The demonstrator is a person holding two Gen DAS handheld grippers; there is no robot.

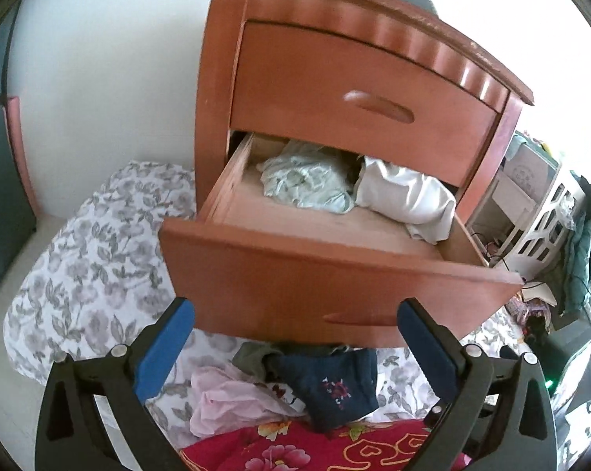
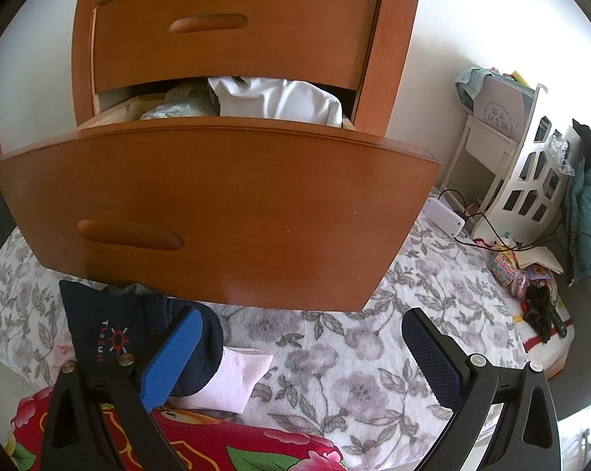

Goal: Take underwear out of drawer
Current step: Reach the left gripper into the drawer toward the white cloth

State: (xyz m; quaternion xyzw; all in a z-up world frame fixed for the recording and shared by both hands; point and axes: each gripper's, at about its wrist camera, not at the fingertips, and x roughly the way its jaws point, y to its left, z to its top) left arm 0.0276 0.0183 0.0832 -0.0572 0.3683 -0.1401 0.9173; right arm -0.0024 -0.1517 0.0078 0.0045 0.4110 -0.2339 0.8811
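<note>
**A:** What is the left camera giving you?

**B:** I'm looking along the left gripper (image 1: 295, 343), and its jaws are standing wide apart with nothing between them. Ahead of it and above, the lower drawer (image 1: 334, 274) is hanging open, smooth reddish wood with a curved front. Inside, a crumpled pale green garment (image 1: 309, 182) and a silky white one (image 1: 409, 200) are lying against the back. Just below the tips, a navy pair (image 1: 334, 386) with a small stitched emblem and a thin pink piece (image 1: 224, 402) are resting on the flowered bedspread (image 1: 91, 259). So I'm judging it partly done.

**A:** And the right?

**B:** The right gripper (image 2: 301, 355) is also gaping empty. The navy pair (image 2: 111, 333) is sitting behind its left finger, pink cloth (image 2: 236, 380) just beside. Beyond the tips, white fabric (image 2: 279, 104) is bulging over the drawer's edge, waiting.
</note>
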